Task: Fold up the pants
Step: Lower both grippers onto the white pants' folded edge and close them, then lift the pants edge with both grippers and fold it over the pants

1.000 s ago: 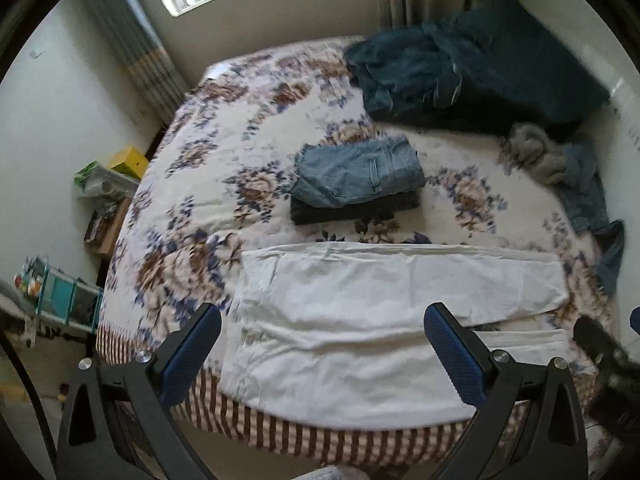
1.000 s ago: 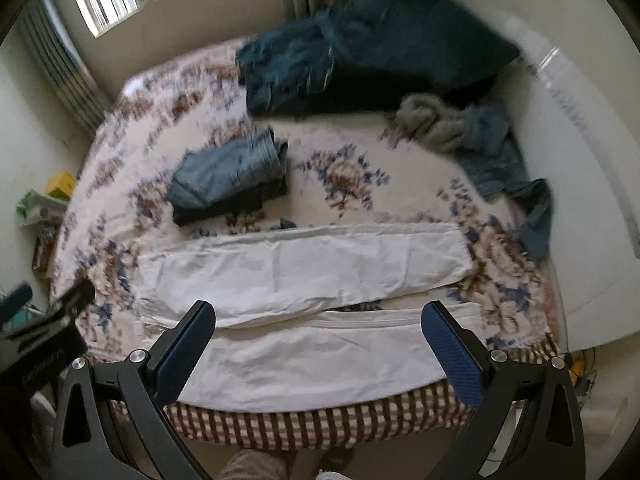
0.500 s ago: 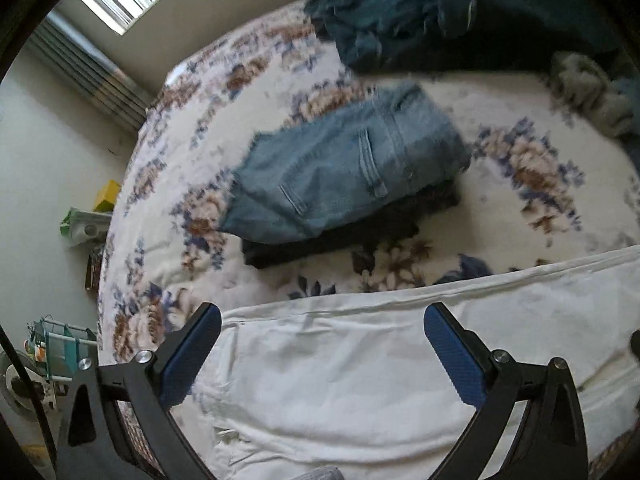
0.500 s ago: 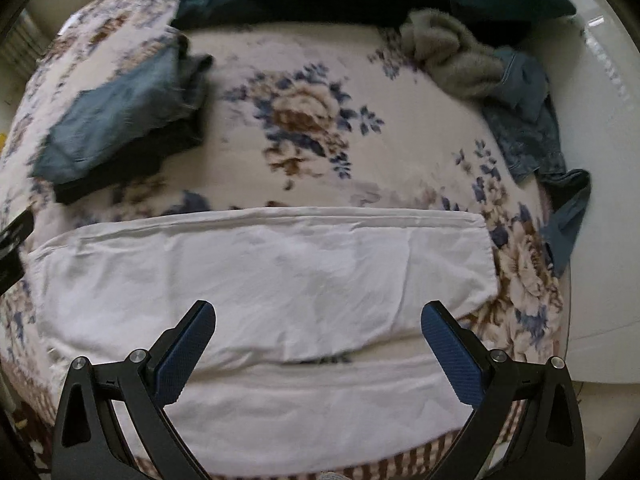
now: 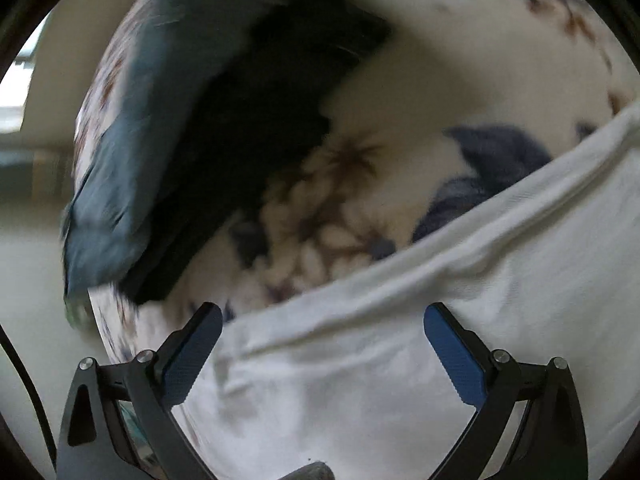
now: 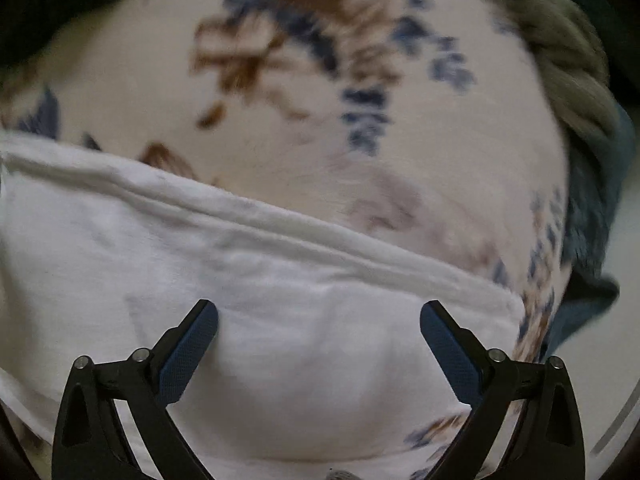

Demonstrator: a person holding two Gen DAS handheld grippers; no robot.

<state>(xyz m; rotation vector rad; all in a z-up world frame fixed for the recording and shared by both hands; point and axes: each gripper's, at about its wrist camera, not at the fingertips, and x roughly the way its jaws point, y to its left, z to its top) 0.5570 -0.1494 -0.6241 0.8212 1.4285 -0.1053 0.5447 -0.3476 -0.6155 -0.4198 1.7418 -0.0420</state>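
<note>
Left wrist view: our left gripper hangs with fingers spread over the white pants on the bed, folded jeans at 11 o'clock. Right wrist view: our right gripper, fingers likewise spread, sits low over the far leg's hem end at 3 o'clock, likely to pinch it for folding.

**A home bedroom**

A bedroom is indicated by the bed, which is covered with a floral bedspread (brown and blue blooms). Folded jeans and loose clothing are seen lying on it.
</note>
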